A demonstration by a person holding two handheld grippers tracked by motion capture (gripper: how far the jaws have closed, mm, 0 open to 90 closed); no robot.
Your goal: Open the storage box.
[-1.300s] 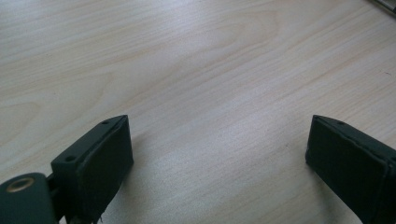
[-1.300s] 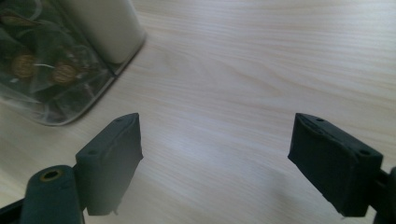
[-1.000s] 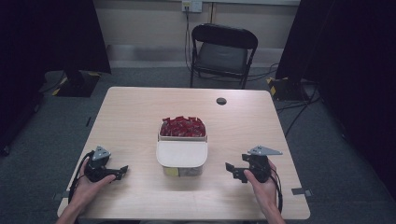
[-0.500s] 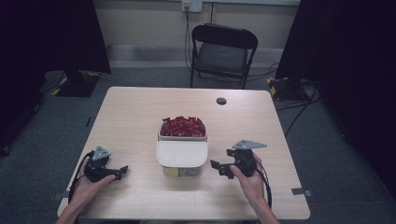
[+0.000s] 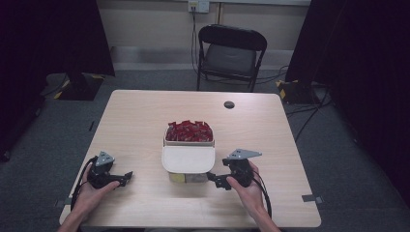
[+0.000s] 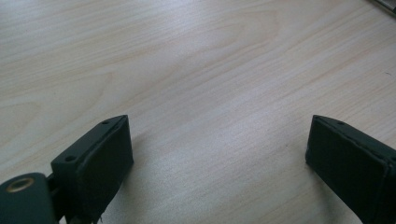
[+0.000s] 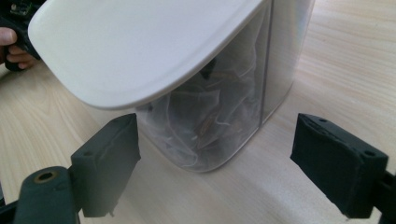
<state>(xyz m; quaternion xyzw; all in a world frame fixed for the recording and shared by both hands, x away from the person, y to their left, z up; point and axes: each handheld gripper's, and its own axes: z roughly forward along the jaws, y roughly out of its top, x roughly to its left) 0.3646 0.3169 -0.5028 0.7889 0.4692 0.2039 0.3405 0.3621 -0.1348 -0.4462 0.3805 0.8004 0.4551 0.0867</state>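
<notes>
A clear plastic container (image 5: 186, 177) with a tilted white lid (image 5: 188, 158) stands at the middle of the table, with paper sachets inside it (image 7: 210, 121). Right behind it is an open box of red packets (image 5: 189, 131). My right gripper (image 5: 212, 178) lies just right of the container, pointing at it, jaws open. In the right gripper view the container's corner (image 7: 275, 70) sits a little beyond my right gripper (image 7: 217, 140), untouched. My left gripper (image 5: 126, 176) rests on the table at the near left, open and with only bare wood between the jaws of my left gripper (image 6: 217, 135).
The wooden table (image 5: 140, 121) has a small black round cap (image 5: 229, 104) at its far right. A black folding chair (image 5: 231, 53) stands behind the table. The person's other hand (image 7: 11, 46) shows beyond the lid.
My right gripper has slid left across the table, up to the container's right side. The left gripper has stayed where it was.
</notes>
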